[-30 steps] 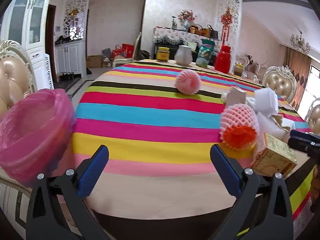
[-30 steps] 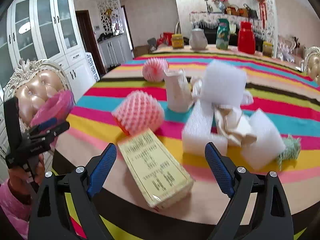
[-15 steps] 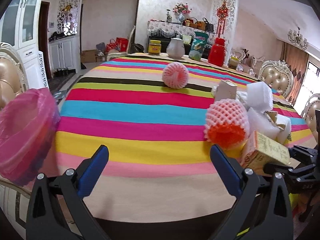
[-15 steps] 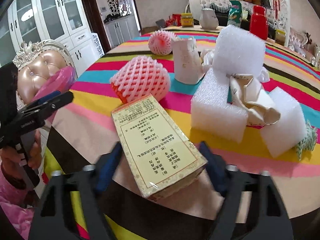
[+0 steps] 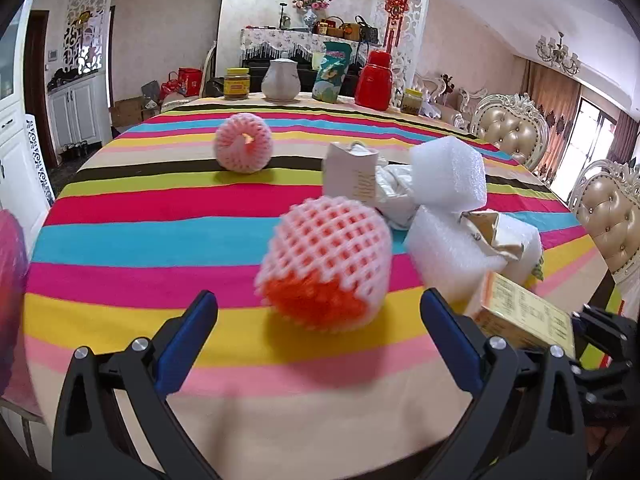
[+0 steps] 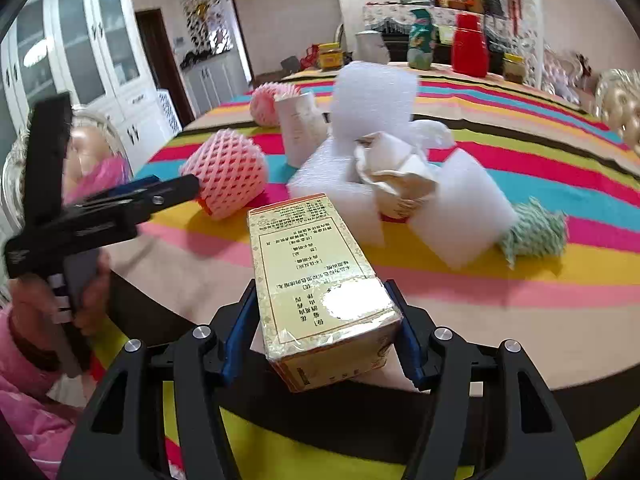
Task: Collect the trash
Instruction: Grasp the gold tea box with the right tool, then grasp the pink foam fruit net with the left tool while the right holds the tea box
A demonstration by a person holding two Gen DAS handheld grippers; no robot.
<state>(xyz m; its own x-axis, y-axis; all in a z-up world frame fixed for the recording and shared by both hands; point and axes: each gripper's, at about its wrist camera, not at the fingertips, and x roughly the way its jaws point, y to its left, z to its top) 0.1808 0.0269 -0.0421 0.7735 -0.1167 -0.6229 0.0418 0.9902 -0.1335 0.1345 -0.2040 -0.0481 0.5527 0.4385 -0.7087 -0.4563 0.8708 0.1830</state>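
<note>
My right gripper is shut on a yellow printed box at the table's near edge; the box also shows in the left wrist view. My left gripper is open and empty, its jaws on either side of a pink foam net with an orange inside, close in front of it. That net also shows in the right wrist view. A second pink net lies further back. White foam blocks, crumpled paper and a small white carton are piled at the right.
A pink-lined trash bin sits off the table's left edge. A striped cloth covers the table. Jars, a white pot and a red flask stand at the far edge. A green-white string bundle lies right. Padded chairs surround the table.
My right gripper moved in and closed on the yellow box. My left gripper swung right and forward from the bin toward the pink-and-orange net.
</note>
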